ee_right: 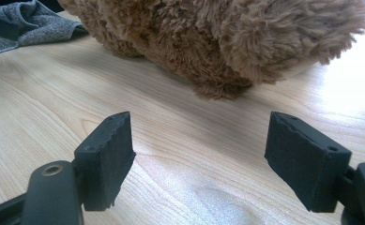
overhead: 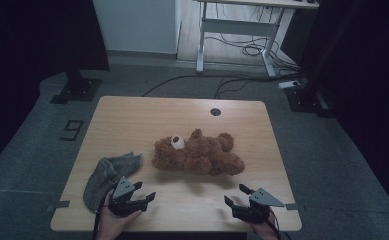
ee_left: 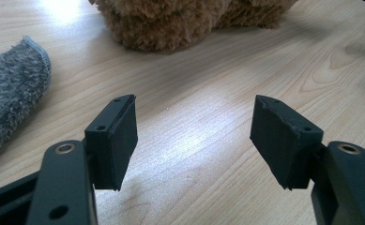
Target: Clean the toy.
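A brown teddy bear (overhead: 198,154) lies on its back in the middle of the wooden table (overhead: 142,120), head to the left. A grey fuzzy sock (overhead: 106,176) lies at the front left. My left gripper (overhead: 144,192) hovers open near the front edge, just right of the sock and short of the bear. My right gripper (overhead: 236,195) is open near the front right, below the bear's legs. In the left gripper view the bear (ee_left: 185,21) sits beyond the empty gripper (ee_left: 194,140), the sock (ee_left: 9,93) at left. The right gripper view shows the bear (ee_right: 227,42) close ahead of the open gripper (ee_right: 199,157).
A round cable hole (overhead: 215,111) sits near the table's far edge. Strips of tape (overhead: 58,204) mark the front corners. Beyond the table stand a white desk frame (overhead: 242,30) with cables on the floor and dark stands at both sides.
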`<state>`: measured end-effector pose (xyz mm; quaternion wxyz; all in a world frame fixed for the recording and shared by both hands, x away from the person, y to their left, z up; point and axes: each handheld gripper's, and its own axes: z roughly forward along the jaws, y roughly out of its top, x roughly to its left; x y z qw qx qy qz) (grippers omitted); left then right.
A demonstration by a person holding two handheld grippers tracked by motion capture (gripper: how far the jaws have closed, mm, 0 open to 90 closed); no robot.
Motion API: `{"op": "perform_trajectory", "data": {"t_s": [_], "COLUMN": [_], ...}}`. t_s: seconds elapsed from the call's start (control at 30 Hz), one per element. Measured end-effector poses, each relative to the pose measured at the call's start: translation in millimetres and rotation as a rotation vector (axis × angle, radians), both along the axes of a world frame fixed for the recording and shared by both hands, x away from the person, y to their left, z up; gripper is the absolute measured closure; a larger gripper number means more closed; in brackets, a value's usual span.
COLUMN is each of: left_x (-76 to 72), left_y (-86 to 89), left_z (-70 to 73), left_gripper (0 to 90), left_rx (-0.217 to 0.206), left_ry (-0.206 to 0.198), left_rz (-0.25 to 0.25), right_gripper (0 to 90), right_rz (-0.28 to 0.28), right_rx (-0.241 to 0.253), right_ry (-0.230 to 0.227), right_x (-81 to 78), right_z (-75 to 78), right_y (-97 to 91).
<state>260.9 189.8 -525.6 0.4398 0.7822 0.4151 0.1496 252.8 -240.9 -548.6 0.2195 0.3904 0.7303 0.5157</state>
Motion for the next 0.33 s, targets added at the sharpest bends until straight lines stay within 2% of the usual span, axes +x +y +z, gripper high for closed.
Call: {"op": "perform_trajectory", "data": {"t_s": [0.1, 0.33], "left_x": [0.9, 0.9], "left_y": [1.1, 2.0], "left_z": [-0.6, 0.7], "left_gripper": [32.6, 32.5], "left_rx": [-0.010, -0.013], "left_ry": [0.012, 0.007], "left_rz": [0.001, 0.005], "right_gripper": [23.2, 23.2], "right_rz": [0.001, -0.002], "right_rx": [0.000, -0.001], "right_ry": [-0.001, 0.004], "right_x": [-0.1, 0.0], "right_z": [0.0, 0.1], "right_y": [0.0, -1.5]}}
